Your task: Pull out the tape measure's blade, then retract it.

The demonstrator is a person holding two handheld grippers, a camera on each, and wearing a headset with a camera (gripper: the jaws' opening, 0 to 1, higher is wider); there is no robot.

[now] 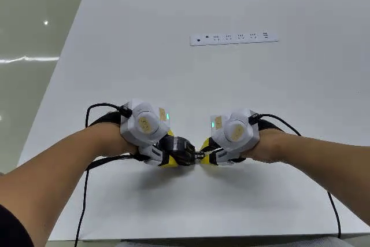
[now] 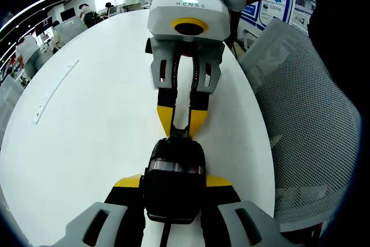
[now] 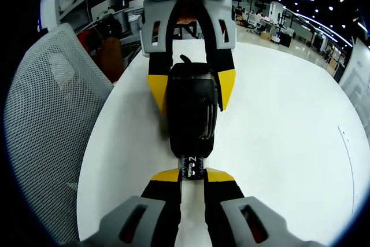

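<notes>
A black tape measure (image 1: 180, 150) lies low over the white table (image 1: 231, 85), between my two grippers. My left gripper (image 1: 167, 159) is shut on its case (image 2: 173, 177), with yellow fingertips on either side. Facing it, my right gripper (image 1: 207, 158) is shut on the tip of the blade (image 3: 191, 168), where a "2" mark shows. Only a short stub of blade is out of the case (image 3: 192, 111). In the left gripper view, the right gripper (image 2: 180, 125) pinches the blade end right at the case mouth.
A white power strip (image 1: 233, 38) lies farther back on the table. The table's near edge runs just under my forearms, and its left edge borders a glossy floor (image 1: 34, 39). A grey mesh chair (image 2: 300, 114) stands by the near edge. Black cables (image 1: 87, 172) trail from both grippers.
</notes>
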